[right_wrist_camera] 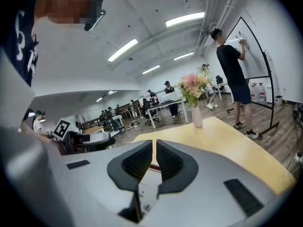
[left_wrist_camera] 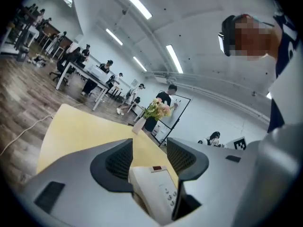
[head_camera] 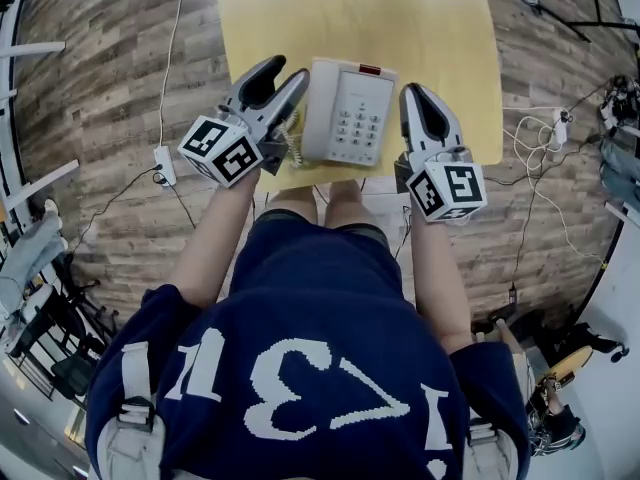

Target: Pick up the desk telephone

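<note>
The desk telephone [head_camera: 345, 113] is light grey with a keypad and a small red light. It lies on the yellow table [head_camera: 300, 8] close to the near edge. My left gripper [head_camera: 288, 68] stands open at the phone's left side, beside the coiled cord [head_camera: 291, 140]. In the left gripper view the telephone [left_wrist_camera: 156, 188] shows low between the spread jaws of the left gripper [left_wrist_camera: 149, 157], and the pads do not press on it. My right gripper [head_camera: 418, 93] hangs shut just right of the phone. The right gripper [right_wrist_camera: 155, 157] has nothing between its jaws, and the telephone [right_wrist_camera: 146, 186] shows below them.
A vase of flowers [right_wrist_camera: 195, 109] stands at the table's far end. A power strip [head_camera: 165, 164] and cables lie on the wooden floor to the left, with more cables [head_camera: 540, 138] to the right. A person writes on a whiteboard [right_wrist_camera: 253, 46] beyond the table.
</note>
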A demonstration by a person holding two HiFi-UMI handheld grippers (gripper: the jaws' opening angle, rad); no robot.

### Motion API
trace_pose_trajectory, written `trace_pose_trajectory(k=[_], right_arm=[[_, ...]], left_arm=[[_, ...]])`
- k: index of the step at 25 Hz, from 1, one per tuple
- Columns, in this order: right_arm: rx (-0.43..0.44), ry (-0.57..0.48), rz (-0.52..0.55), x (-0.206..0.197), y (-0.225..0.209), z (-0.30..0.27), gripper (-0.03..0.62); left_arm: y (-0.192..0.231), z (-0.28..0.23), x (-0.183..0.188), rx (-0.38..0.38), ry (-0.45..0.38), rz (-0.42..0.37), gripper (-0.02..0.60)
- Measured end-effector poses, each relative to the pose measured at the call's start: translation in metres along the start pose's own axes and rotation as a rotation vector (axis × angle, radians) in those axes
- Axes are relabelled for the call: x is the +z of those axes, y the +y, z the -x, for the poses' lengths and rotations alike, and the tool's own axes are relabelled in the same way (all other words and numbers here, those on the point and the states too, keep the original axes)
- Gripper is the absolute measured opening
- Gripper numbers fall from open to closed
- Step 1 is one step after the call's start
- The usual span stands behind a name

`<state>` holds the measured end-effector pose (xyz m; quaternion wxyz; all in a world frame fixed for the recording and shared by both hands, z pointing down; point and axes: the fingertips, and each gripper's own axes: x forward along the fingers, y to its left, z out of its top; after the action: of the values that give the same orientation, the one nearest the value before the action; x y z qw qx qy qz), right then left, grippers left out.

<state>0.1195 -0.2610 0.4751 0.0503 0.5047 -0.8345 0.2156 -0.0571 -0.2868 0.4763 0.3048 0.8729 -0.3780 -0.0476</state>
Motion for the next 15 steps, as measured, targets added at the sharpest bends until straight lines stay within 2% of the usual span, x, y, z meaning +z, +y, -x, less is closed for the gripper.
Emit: trace_pose_trajectory(k=[2, 4, 5, 7, 9, 12, 15], right_arm=[[-0.016, 0.040, 0.010, -0.023, -0.005, -0.004, 0.029], [-0.018, 0.088, -0.007, -0.046, -0.009, -0.006, 0.031], [-0.014, 0.113, -0.021, -0.056, -0.012, -0.006, 0.047], [-0.002, 0.158, -0.052, -0.074, -0.016, -0.007, 0.139], [0.022, 0.194, -0.088, -0.089, -0.018, -0.008, 0.166], [0.101, 0.273, -0.238, -0.114, -0.015, -0.011, 0.231], [0.161, 0.328, -0.351, -0.129, -0.012, -0.011, 0.249]], left_arm=[[0.011, -0.003, -0.019, -0.010, 0.057, 0.048, 0.232], [0.018, -0.006, -0.038, -0.014, 0.129, 0.059, 0.250], [0.020, -0.008, -0.048, -0.018, 0.165, 0.063, 0.259], [0.023, -0.010, -0.066, -0.030, 0.232, 0.089, 0.273], [0.026, -0.010, -0.082, -0.038, 0.287, 0.134, 0.282], [0.030, -0.007, -0.098, -0.042, 0.333, 0.194, 0.299], [0.030, -0.007, -0.101, -0.060, 0.345, 0.226, 0.304]])
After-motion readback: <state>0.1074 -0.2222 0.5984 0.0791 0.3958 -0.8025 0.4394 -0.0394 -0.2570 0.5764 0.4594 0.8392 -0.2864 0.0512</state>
